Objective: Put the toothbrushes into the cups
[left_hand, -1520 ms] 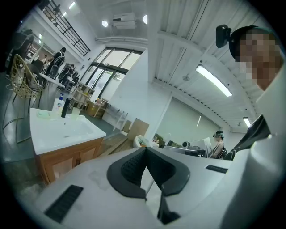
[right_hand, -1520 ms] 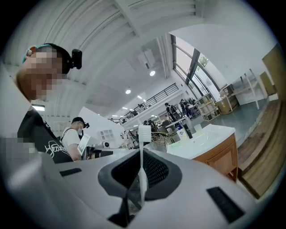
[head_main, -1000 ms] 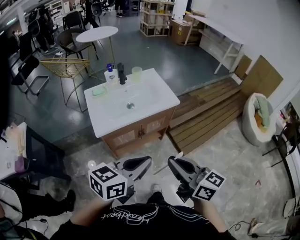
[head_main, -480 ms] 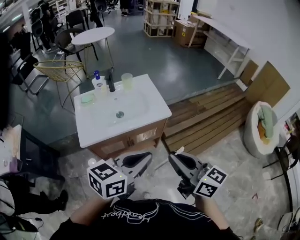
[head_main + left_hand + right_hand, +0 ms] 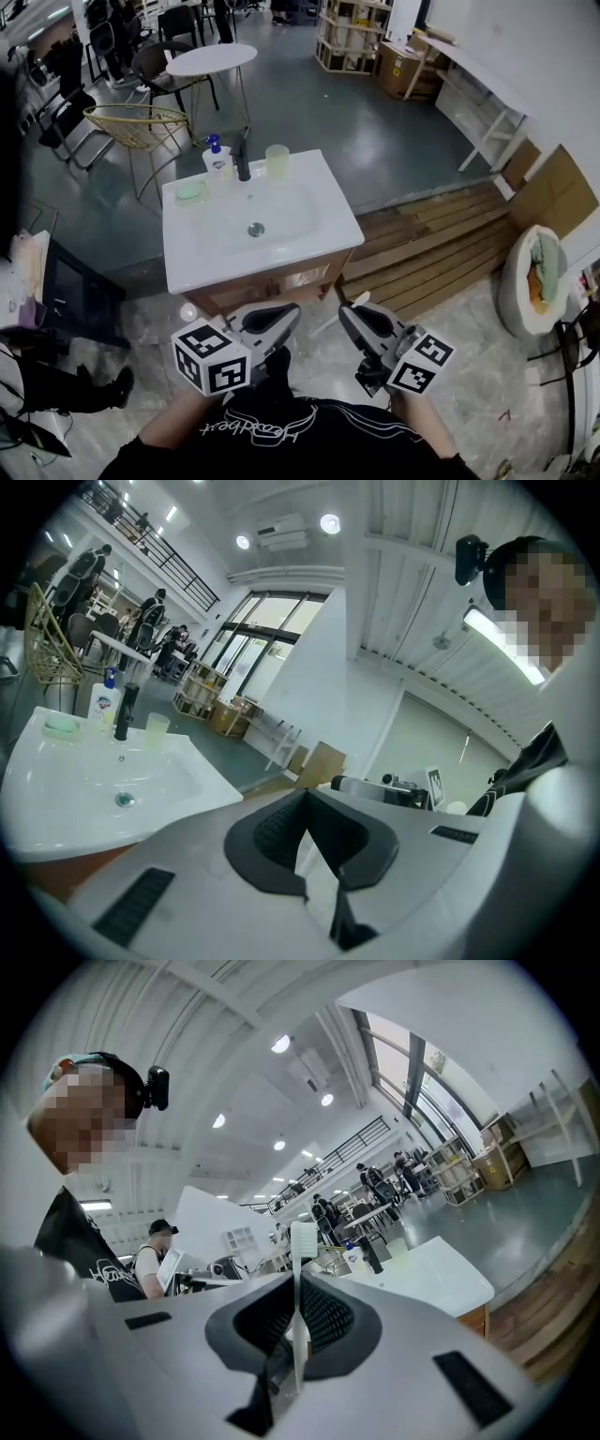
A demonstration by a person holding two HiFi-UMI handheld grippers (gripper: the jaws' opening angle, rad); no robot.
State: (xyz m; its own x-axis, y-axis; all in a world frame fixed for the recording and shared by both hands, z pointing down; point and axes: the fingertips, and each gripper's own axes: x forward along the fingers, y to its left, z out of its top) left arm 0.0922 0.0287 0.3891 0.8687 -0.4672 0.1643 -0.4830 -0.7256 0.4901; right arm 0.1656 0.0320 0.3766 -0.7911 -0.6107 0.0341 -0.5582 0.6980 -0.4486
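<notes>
A pale yellow-green cup [image 5: 277,161] stands at the back of the white sink [image 5: 323,251], right of the black faucet [image 5: 242,159]. The left gripper view shows the same cup [image 5: 157,726] far ahead. Both grippers hover in front of the vanity, short of its front edge. My right gripper [image 5: 349,319] is shut on a white toothbrush [image 5: 354,304], which stands crosswise in the jaws with its bristle head [image 5: 302,1239] up. My left gripper [image 5: 277,324] has its pads together, and I see nothing held between them.
A soap pump bottle [image 5: 216,157] and a green soap dish [image 5: 191,190] sit at the sink's back left. Wooden pallets [image 5: 441,244] lie to the right of the vanity. A gold wire chair [image 5: 141,131] and a round white table [image 5: 211,59] stand behind it.
The person has stepped towards the vanity with both grippers carried along, so the sink sits a little nearer. The right gripper's hold on the toothbrush is unchanged.
</notes>
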